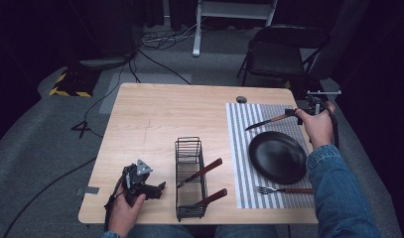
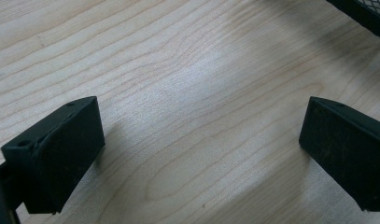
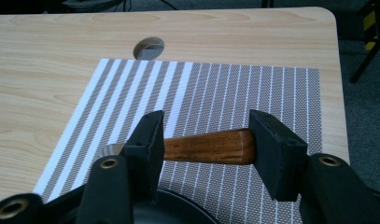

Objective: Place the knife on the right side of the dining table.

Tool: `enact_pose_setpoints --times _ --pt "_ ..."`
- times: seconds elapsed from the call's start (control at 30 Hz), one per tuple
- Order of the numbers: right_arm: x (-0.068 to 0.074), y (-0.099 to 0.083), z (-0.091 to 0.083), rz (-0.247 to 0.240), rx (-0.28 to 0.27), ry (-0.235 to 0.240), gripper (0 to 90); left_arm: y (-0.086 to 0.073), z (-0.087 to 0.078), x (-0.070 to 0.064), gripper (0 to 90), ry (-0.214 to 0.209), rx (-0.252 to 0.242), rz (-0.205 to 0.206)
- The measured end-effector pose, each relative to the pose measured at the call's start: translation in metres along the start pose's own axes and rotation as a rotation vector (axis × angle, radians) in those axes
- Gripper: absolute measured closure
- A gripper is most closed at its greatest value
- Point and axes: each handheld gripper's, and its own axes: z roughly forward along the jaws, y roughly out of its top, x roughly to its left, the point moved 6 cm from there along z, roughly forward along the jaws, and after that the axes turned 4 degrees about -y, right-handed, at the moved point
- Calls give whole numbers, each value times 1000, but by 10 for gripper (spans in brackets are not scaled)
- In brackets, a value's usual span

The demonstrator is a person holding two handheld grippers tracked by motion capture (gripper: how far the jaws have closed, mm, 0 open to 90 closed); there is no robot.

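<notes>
A wooden-handled knife [image 1: 264, 121] lies across the far part of the striped placemat [image 1: 239, 148], its blade pointing left, just behind the black plate [image 1: 278, 157]. My right gripper [image 1: 295, 113] is at the handle's end. In the right gripper view, the right gripper [image 3: 206, 119] stands partly open and low over the placemat [image 3: 201, 88]. The knife handle [image 3: 206, 147] runs crosswise there, passing behind the left jaw and ending at the right one, with the plate's rim [image 3: 178, 212] below. My left gripper [image 1: 159, 188] rests near the table's front left, wide open over bare wood [image 2: 201, 126].
A black wire basket [image 1: 189, 178] stands left of the placemat with two wooden-handled utensils [image 1: 202, 171] leaning out. A fork [image 1: 284, 190] lies on the mat's near edge. A cable hole [image 1: 241, 99] is behind the mat. A folding chair [image 1: 281, 54] stands beyond the table.
</notes>
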Motion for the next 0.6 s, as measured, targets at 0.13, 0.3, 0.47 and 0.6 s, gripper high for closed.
enact_pose_setpoints --times 0.13,0.3,0.47,0.6 --pt "-6 -4 5 11 12 -10 478 0 0 0 2 0 0 -1" --pt "-13 -10 11 21 29 -18 482 0 0 0 2 1 0 -2" --pt "-18 -14 15 32 37 -14 492 0 0 0 2 2 0 -2" --pt "-21 -19 18 32 48 -17 494 0 0 0 2 2 0 -2"
